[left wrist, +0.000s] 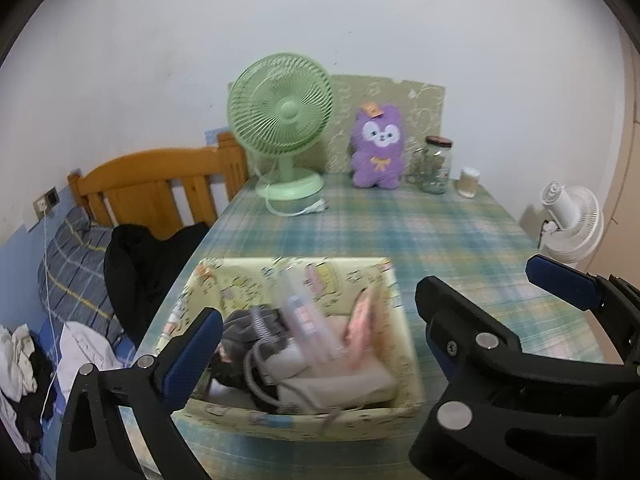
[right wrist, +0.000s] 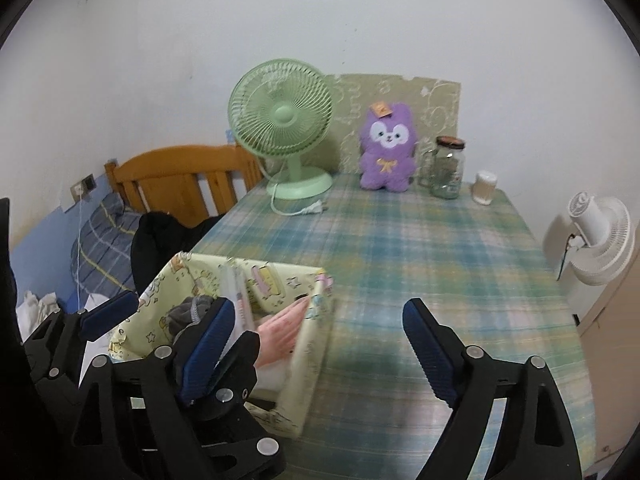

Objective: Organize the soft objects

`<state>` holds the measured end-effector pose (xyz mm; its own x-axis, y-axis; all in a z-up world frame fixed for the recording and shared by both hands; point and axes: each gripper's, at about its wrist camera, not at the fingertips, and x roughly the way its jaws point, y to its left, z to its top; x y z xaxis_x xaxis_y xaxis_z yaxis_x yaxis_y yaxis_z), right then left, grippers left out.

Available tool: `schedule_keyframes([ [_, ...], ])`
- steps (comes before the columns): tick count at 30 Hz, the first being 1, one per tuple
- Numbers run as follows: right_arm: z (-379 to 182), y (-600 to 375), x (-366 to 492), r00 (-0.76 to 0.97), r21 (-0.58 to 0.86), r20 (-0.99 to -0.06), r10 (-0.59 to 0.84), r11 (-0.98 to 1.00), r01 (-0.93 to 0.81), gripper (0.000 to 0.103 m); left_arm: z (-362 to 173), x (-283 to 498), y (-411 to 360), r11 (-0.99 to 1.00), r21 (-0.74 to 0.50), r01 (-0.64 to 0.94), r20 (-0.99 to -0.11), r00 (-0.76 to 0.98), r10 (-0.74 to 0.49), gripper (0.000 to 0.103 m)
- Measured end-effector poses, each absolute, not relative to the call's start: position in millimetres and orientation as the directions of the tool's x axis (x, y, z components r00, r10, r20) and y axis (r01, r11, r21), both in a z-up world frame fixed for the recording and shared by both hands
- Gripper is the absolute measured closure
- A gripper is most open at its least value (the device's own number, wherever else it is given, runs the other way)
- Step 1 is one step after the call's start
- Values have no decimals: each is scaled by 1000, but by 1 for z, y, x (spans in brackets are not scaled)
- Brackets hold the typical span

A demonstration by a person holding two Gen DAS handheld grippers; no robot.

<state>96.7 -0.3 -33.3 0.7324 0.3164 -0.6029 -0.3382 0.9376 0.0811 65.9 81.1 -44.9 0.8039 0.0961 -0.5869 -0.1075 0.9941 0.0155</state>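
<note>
Evidently both grippers, left gripper (left wrist: 320,312) and right gripper (right wrist: 320,320), stood with jaws spread, empty. Risk: the yellow printed fabric box (left wrist: 208,292), overfilled near the worktop's (left wrist: 440,232) edge, could tip if nudged.

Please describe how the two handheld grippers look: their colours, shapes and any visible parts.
Both grippers look alike. The left gripper has a black plastic frame with triangular cut-outs and round silver pivot pins; its fingers carry ribbed dark blue pads. The right gripper has the same black frame, silver pins and blue ribbed pads. No cables or sleeves are visible.
</note>
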Motion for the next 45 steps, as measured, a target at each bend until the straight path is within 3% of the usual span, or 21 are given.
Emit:
schedule_keyframes([
  [12,2,-65,73,828,69,-501,252,965,-252,3,-13,50,26,998,28,-59,-534,843,65,0],
  [27,34,-148,43,913,66,-389,122,992,-104,3,20,28,-17,998,43,-49,-457,887,63,0],
  [45,49,-189,19,934,87,-352,63,996,-34,3,44,0,-11,995,3,-98,-391,916,91,0],
])
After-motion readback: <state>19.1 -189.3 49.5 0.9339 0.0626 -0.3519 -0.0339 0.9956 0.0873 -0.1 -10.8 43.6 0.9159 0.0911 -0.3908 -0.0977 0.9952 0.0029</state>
